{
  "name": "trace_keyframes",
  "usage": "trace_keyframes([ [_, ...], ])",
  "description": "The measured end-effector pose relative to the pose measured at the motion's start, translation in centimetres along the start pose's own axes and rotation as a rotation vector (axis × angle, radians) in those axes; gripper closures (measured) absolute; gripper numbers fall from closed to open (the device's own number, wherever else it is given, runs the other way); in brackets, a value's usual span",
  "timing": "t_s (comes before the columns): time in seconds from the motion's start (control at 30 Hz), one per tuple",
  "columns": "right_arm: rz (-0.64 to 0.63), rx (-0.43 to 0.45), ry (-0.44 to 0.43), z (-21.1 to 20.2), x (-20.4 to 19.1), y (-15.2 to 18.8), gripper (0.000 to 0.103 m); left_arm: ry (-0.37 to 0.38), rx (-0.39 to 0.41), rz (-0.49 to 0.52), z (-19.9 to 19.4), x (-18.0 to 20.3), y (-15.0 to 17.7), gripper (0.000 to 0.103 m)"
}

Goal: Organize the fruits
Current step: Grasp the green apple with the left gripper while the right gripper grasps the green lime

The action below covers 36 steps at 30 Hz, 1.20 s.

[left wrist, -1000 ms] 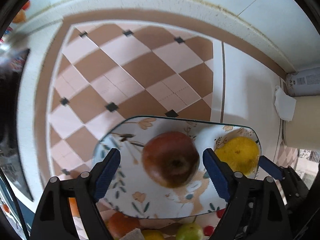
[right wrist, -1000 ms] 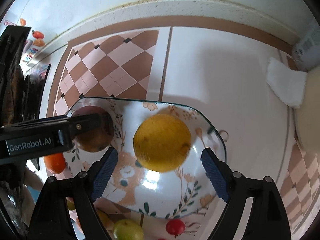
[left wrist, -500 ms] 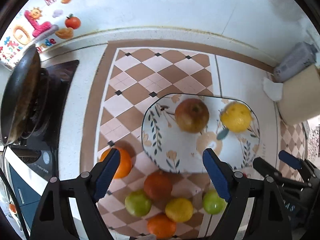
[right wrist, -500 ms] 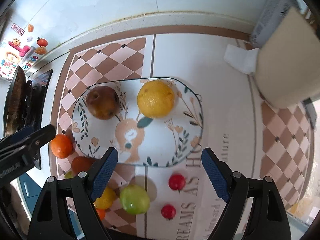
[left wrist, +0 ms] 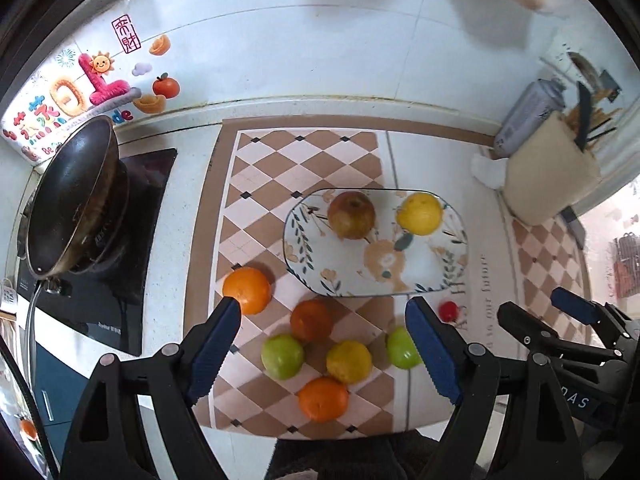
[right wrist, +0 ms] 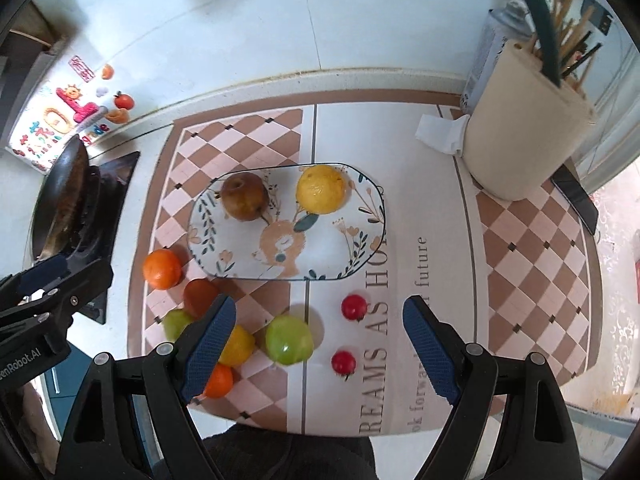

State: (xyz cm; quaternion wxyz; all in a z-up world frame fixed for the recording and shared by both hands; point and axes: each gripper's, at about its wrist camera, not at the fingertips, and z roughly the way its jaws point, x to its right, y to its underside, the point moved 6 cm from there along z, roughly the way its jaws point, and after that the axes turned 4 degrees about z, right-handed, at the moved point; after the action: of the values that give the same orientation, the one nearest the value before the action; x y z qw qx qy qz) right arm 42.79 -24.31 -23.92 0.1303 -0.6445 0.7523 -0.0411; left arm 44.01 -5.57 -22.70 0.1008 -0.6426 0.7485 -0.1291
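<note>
A patterned plate (left wrist: 420,276) (right wrist: 320,256) on the checkered mat holds a brown-red apple (left wrist: 351,215) (right wrist: 245,196) and a yellow fruit (left wrist: 420,214) (right wrist: 321,189). In front of it lie oranges (left wrist: 247,290) (right wrist: 162,269), green apples (left wrist: 282,356) (right wrist: 289,340), a yellow fruit (left wrist: 349,361) and two small red fruits (right wrist: 354,307). My left gripper (left wrist: 324,346) is open and empty, high above the loose fruit. My right gripper (right wrist: 318,344) is open and empty too, also raised above the near fruit.
A dark wok (left wrist: 72,196) sits on a black stove (left wrist: 136,216) at the left. A beige utensil holder (right wrist: 524,132), a spray can (left wrist: 528,116) and a crumpled tissue (right wrist: 440,134) stand at the back right. A phone (right wrist: 576,196) lies at the right.
Both grippers have pulled back and up from the plate, leaving the apple and the yellow fruit on it. The loose fruit in front has come into view.
</note>
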Motion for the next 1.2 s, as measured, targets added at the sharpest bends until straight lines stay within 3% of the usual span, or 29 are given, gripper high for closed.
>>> trace_keyframes([
  [0.37,0.009,0.053,-0.021,-5.4,-0.2,2.7,0.015,0.026,0.044,0.000,-4.1,1.2,2.1,0.019],
  [0.6,0.016,0.048,-0.064,-5.9,-0.6,3.5,0.015,0.049,0.039,-0.022,-4.1,0.9,2.6,0.019],
  [0.67,0.015,0.030,-0.076,-4.9,-0.5,3.6,0.015,0.037,0.029,-0.036,-3.3,0.1,2.6,0.014],
  [0.7,0.021,0.016,-0.084,-4.1,-0.5,3.7,0.015,0.019,0.030,-0.045,-2.9,-0.5,2.6,0.003],
  [0.77,0.031,-0.020,-0.099,-1.9,-0.2,4.1,0.015,-0.031,0.022,-0.062,-1.7,-1.7,2.8,0.002],
  [0.87,0.060,-0.096,-0.117,2.2,0.2,4.7,0.015,-0.086,-0.056,-0.091,1.5,-3.7,3.8,0.002],
  [1.07,0.116,-0.261,-0.126,11.2,1.1,6.4,0.016,-0.060,-0.217,-0.165,7.6,-6.0,6.5,0.002],
  [1.2,0.120,-0.336,-0.130,15.1,1.0,7.4,0.029,0.001,-0.323,-0.201,11.8,-6.0,7.8,0.002],
])
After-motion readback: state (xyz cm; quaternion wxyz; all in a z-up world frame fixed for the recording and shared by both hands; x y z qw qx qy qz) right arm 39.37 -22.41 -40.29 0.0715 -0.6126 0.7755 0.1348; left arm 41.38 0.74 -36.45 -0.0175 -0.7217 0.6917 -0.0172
